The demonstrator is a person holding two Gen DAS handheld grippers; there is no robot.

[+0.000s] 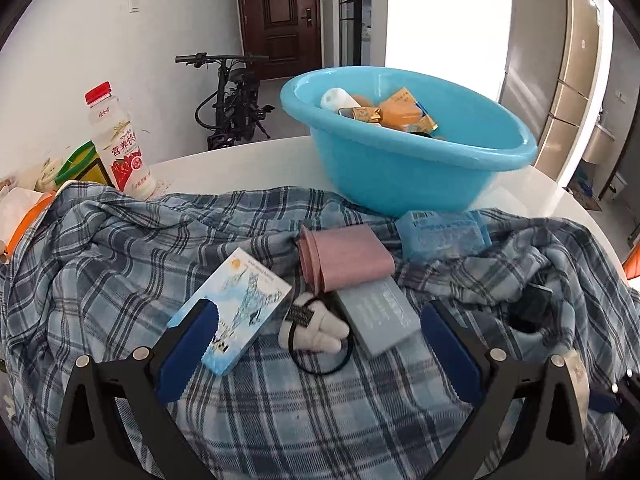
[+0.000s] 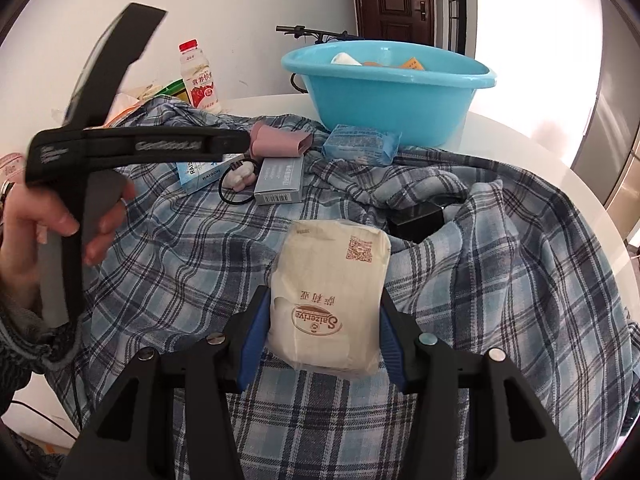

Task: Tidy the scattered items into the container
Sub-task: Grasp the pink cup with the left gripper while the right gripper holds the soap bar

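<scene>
A blue basin [image 1: 400, 168] [image 2: 384, 92] stands at the back of the table and holds several small packets. My right gripper [image 2: 324, 300] is shut on a beige napkin pack [image 2: 332, 280], just above the plaid shirt [image 2: 480, 280]. My left gripper [image 1: 318, 308] is open and hangs over a white plush hair tie [image 1: 316, 324]. A blue-white box [image 1: 236, 304] lies by its left finger and a grey box [image 1: 376, 316] by its right. A pink roll [image 1: 348, 258] and a blue tissue pack [image 1: 440, 232] lie nearer the basin. In the right wrist view a hand [image 2: 40, 224] holds the left gripper [image 2: 236, 142].
The plaid shirt [image 1: 120, 264] covers most of the white round table [image 1: 248, 160]. A red-capped drink bottle [image 1: 120, 148] and some packets stand at the back left. A black object [image 1: 528, 308] sits in the shirt's folds at the right. A bike and a door are behind.
</scene>
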